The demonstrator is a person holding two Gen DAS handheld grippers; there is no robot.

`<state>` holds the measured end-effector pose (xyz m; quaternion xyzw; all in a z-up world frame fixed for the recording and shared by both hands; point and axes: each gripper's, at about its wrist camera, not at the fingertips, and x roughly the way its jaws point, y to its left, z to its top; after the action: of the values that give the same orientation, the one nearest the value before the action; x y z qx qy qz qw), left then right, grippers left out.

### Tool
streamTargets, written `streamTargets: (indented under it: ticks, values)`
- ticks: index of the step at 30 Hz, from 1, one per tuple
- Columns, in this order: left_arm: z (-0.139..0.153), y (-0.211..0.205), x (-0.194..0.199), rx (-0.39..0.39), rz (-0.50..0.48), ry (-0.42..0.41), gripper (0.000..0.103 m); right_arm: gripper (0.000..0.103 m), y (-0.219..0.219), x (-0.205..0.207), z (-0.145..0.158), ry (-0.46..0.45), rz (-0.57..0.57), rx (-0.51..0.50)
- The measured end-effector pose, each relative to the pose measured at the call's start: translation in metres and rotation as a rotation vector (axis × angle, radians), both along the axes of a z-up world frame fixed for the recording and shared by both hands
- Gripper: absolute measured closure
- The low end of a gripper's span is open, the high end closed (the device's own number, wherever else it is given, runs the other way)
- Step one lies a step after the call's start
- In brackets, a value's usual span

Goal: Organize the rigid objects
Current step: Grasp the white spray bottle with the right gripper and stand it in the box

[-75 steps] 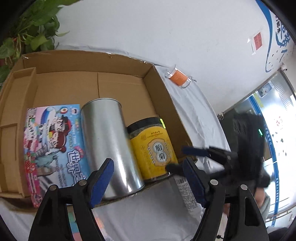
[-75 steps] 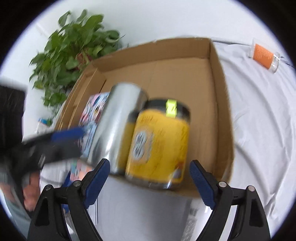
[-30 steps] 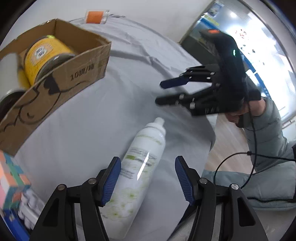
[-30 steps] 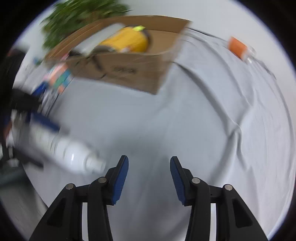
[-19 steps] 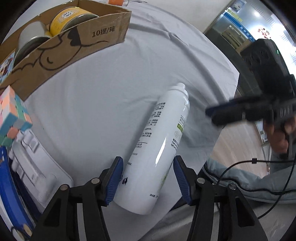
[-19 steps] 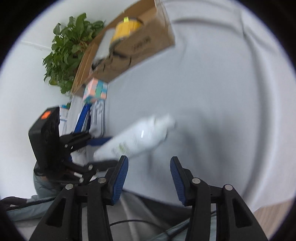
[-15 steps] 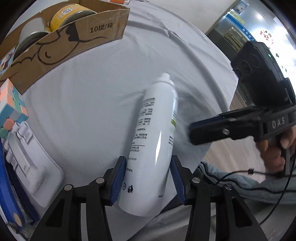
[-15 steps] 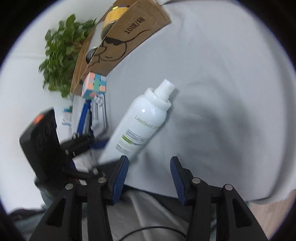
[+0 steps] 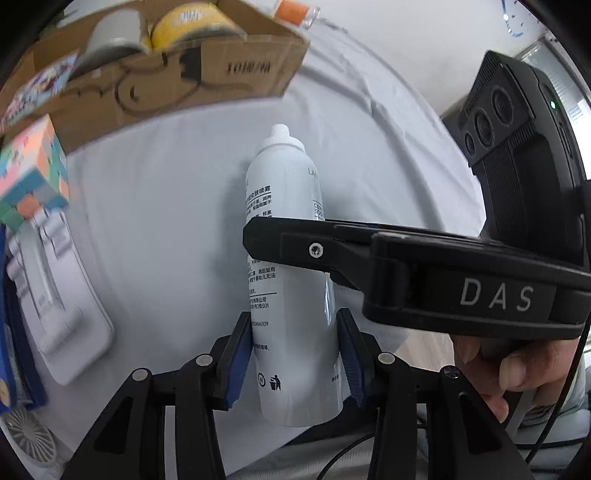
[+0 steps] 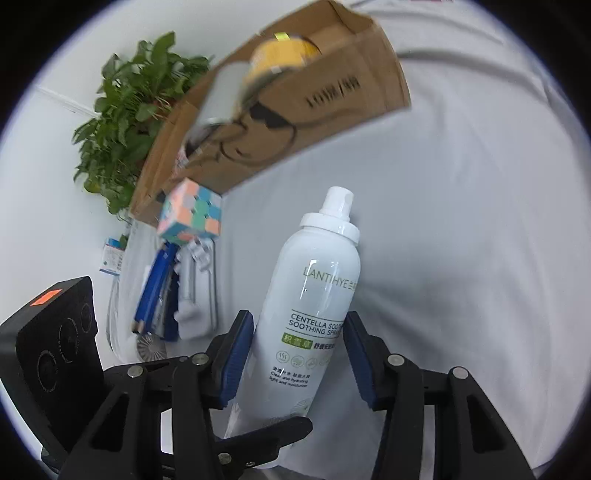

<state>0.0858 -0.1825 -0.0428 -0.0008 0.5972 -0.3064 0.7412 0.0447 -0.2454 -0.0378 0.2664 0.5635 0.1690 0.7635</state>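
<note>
**Both grippers close in on the spray bottle**

The grey cloth-covered table (image 9: 155,206) carries everything. At its far side stands the open cardboard box (image 9: 207,77), already holding a yellow tin (image 9: 192,27), a silver can (image 9: 110,31) and a cartoon-printed carton (image 9: 33,88), which suggests it is the collection point for the rigid items. Just outside its near wall sits a pastel puzzle cube (image 10: 192,216), beside a white plastic tray (image 9: 55,291) and a blue-edged item I cannot identify; these look still unsorted.

The white Centella soothing spray bottle (image 10: 314,321) is off to the near edge of the table, nozzle pointing toward the box. The left gripper (image 9: 295,358) has its blue pads against both sides of the bottle's lower body, apparently gripping it. The right gripper (image 10: 299,358) straddles the same bottle a little higher; its left pad seems to touch, the right shows a gap, so it looks partly open and not yet clamped. Two grips probably steady a long, smooth, slippery cylinder, or prepare a handover.
</note>
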Motion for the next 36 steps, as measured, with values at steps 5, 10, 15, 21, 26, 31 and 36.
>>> streamTargets:
  ticks: [5, 10, 15, 21, 26, 31, 36]
  values:
    - [0.061, -0.015, 0.036, -0.071, 0.046, -0.163, 0.061, 0.056, -0.019, 0.033, 0.056, -0.182, -0.002, -0.025]
    - [0.109, -0.030, 0.103, -0.167, 0.130, -0.266, 0.061, 0.058, -0.038, 0.100, 0.133, -0.401, 0.041, -0.128]
    - [0.103, -0.046, 0.166, -0.160, 0.180, -0.223, 0.061, 0.058, -0.041, 0.175, 0.147, -0.402, 0.125, -0.164]
    - [0.071, -0.059, 0.203, -0.135, 0.220, -0.103, 0.061, 0.058, -0.043, 0.226, 0.105, -0.328, 0.210, -0.159]
    - [0.064, -0.068, 0.211, -0.149, 0.211, -0.056, 0.059, 0.059, -0.055, 0.240, 0.084, -0.294, 0.214, -0.104]
    - [0.072, -0.071, 0.191, -0.152, 0.166, -0.049, 0.059, 0.059, -0.055, 0.250, 0.070, -0.238, 0.195, -0.138]
    - [0.102, -0.042, 0.137, -0.125, 0.146, -0.192, 0.059, 0.059, -0.054, 0.242, 0.051, -0.145, 0.161, -0.189]
